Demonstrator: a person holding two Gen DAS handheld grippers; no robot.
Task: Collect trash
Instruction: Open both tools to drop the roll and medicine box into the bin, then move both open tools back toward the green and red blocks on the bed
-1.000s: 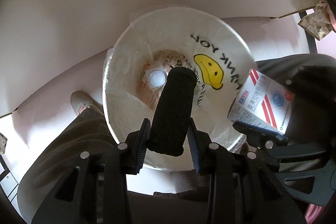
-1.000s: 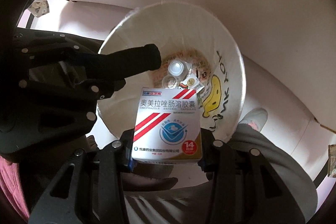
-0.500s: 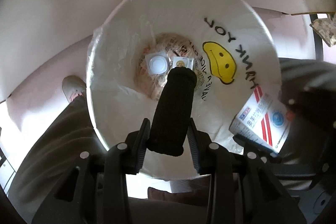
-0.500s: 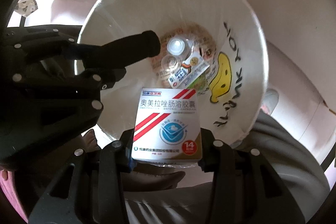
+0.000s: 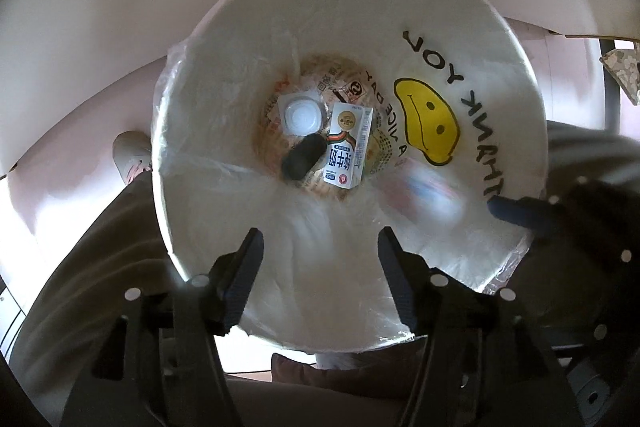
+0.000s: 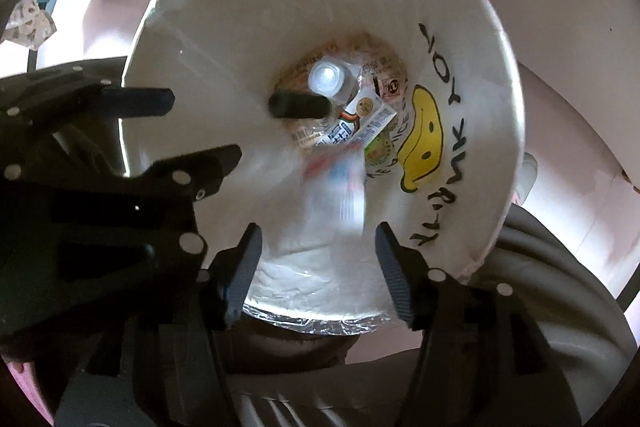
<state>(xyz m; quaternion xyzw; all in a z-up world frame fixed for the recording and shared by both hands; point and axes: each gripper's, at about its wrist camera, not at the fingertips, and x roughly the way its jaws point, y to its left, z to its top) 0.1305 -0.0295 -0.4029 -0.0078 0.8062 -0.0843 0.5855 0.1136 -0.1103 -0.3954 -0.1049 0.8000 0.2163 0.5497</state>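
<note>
One white-lined bin lies below two grippers, left gripper and right gripper, both opening with nothing gripped. Inside the bin: one blurred medicine box falling, one milk carton, one black cylinder.

Both grippers' jaws are opening, empty; the black roll and medicine box have dropped into the bin.
</note>
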